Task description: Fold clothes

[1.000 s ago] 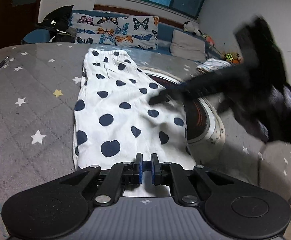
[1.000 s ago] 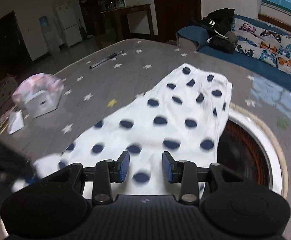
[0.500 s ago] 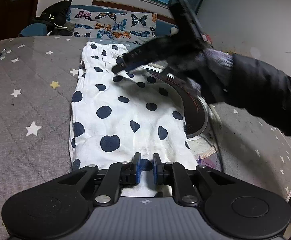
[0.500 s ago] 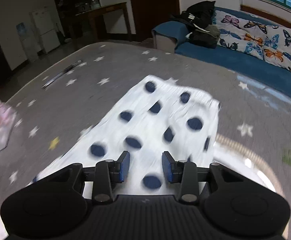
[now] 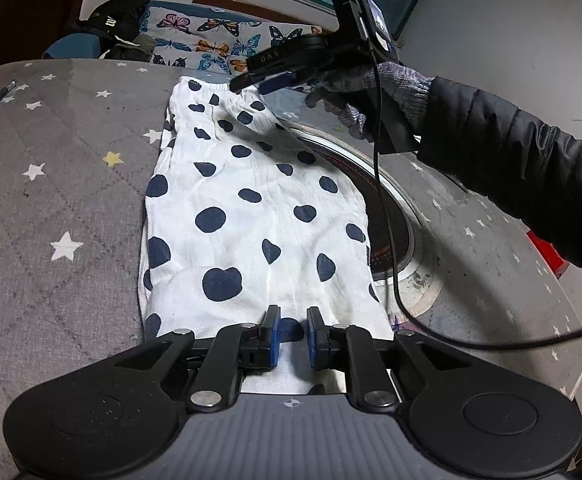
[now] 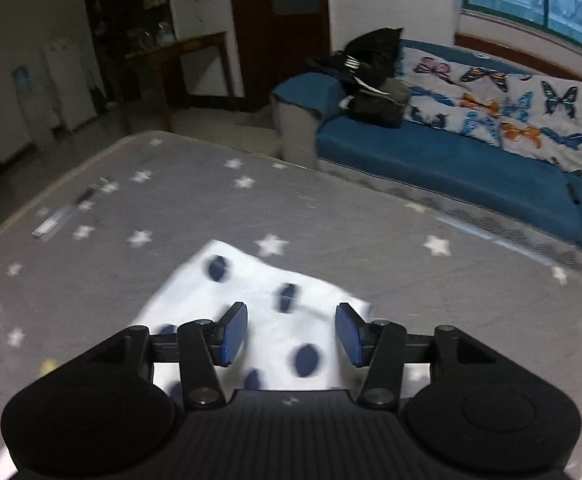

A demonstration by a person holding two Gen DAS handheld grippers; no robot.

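The garment [image 5: 251,216], white with dark blue dots, lies flat and lengthwise on the grey star-print table cover [image 5: 51,184]. Its right edge overlaps the round inset [image 5: 391,216] in the tabletop; its elastic waistband sits at the far end, toward the blue sofa [image 6: 451,160] with the butterfly throw.

Our left gripper [image 5: 290,334] rests at the near hem. Its blue pads stand a narrow gap apart with cloth visible between them; we cannot tell from this view whether they pinch the fabric or merely straddle it.

What has changed: one second ago our right gripper [image 5: 267,82] was low over the middle of the garment; half a second ago it was past the midpoint; now it is at the far right corner of the waistband. In its own view the jaws are spread wider than they were in both earlier frames, with the waistband corner [image 6: 291,300] lying between and below the pads, which do not yet close on it. This view is motion-blurred, so contact with the cloth cannot be confirmed.

Judgement: the right gripper has completed its reach and is released in preparation for a grasp. We expect the next step to be closing on the waistband corner, then carrying it toward the near hem to halve the garment. The cable [image 5: 387,240] trailing from the right gripper crosses the inset and could snag the cloth edge.
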